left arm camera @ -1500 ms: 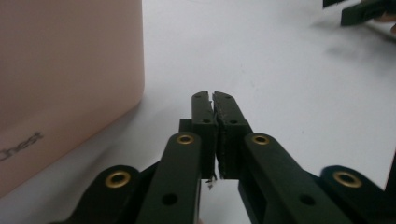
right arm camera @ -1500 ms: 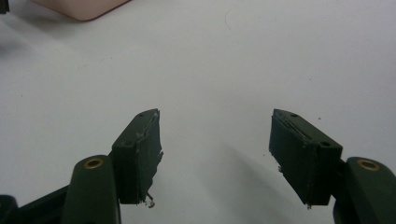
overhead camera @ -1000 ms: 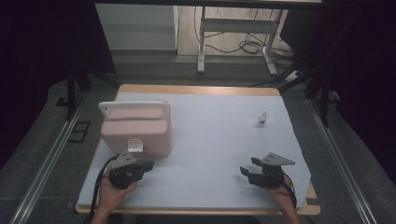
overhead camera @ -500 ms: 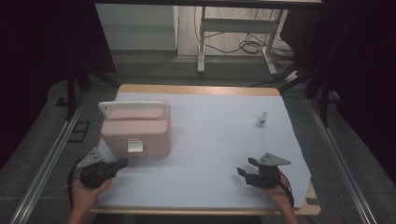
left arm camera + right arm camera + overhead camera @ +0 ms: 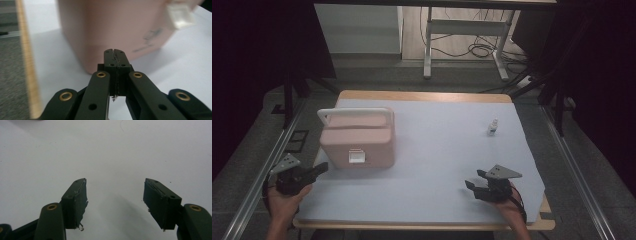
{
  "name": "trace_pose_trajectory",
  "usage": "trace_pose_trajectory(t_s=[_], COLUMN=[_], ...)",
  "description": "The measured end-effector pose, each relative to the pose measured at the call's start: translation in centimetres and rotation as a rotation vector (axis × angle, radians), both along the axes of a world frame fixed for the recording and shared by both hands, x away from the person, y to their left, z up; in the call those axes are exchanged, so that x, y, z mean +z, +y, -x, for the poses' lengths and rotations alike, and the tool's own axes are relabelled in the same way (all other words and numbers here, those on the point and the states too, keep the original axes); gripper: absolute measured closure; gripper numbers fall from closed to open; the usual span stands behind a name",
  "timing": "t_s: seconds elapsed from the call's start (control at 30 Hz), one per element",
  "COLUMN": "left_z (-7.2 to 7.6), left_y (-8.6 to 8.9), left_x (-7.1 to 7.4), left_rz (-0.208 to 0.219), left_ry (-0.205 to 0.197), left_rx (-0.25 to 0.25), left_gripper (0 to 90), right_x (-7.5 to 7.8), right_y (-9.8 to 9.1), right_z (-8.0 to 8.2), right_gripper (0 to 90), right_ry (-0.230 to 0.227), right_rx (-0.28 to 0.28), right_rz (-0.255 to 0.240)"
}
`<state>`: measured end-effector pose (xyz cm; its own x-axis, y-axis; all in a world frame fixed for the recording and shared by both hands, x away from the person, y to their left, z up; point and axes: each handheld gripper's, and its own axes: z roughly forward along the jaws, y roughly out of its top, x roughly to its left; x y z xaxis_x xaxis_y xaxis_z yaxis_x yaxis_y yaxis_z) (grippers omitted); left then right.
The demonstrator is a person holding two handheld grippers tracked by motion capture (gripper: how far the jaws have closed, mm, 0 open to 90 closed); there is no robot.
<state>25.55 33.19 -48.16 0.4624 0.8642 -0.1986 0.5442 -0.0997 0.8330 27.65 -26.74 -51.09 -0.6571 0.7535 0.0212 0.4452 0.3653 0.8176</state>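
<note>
A pink box (image 5: 357, 145) with a white carry handle (image 5: 354, 113) and a white front latch (image 5: 357, 157) stands on the left of the white table cover (image 5: 437, 150). My left gripper (image 5: 321, 168) is shut and empty at the table's front left edge, its tip pointing at the box's lower left corner, a short way off. In the left gripper view the jaws meet just before the pink box (image 5: 112, 27), with the latch (image 5: 180, 17) at upper right. My right gripper (image 5: 475, 181) rests open near the front right, over bare cover (image 5: 105, 152).
A small clear bottle (image 5: 493, 127) stands upright at the back right of the cover. The wooden table edge (image 5: 422, 95) borders the cover. Metal rails run along the floor on both sides, and a desk frame with cables stands behind.
My left gripper has drawn back from the front of the box toward the left front corner of the table. The right gripper has stayed in place.
</note>
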Motion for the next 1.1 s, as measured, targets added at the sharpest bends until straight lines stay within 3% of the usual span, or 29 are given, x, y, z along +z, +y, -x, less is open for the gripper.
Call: trace_pose_trajectory(t_s=[0.13, 0.2, 0.23, 0.3, 0.6, 0.97, 1.1], left_z=[-1.6, -3.1, -3.1, -4.6, -8.5, -10.5, -11.7], left_y=[1.4, 2.1, 2.1, 2.9, 3.3, 4.0, 3.2], left_x=[0.4, 0.8, 0.8, 1.0, 1.3, 0.9, 0.6], left_rz=[-0.024, -0.037, -0.037, -0.040, -0.049, -0.021, -0.023], left_ry=[0.013, 0.020, 0.020, 0.034, 0.066, 0.078, 0.089], left_rx=[0.028, 0.042, 0.042, 0.060, 0.056, 0.070, 0.038], left_gripper=[90.0, 90.0, 90.0, 90.0, 90.0, 90.0, 90.0], right_x=[-0.1, 0.0, 0.0, 0.1, 0.1, 0.1, 0.1], right_y=[0.1, 0.0, 0.0, -0.2, -0.4, -0.6, -0.4], right_z=[0.0, 0.0, 0.0, 0.0, 0.0, -0.1, 0.1], right_gripper=[36.6, 41.7, 41.7, 41.6, 38.9, 39.2, 39.3], right_ry=[-0.002, -0.018, -0.018, -0.007, 0.002, 0.012, 0.008], right_rx=[-0.001, -0.051, -0.051, -0.049, -0.038, -0.039, -0.034], right_rz=[0.000, -0.007, -0.007, -0.021, -0.037, -0.037, -0.030])
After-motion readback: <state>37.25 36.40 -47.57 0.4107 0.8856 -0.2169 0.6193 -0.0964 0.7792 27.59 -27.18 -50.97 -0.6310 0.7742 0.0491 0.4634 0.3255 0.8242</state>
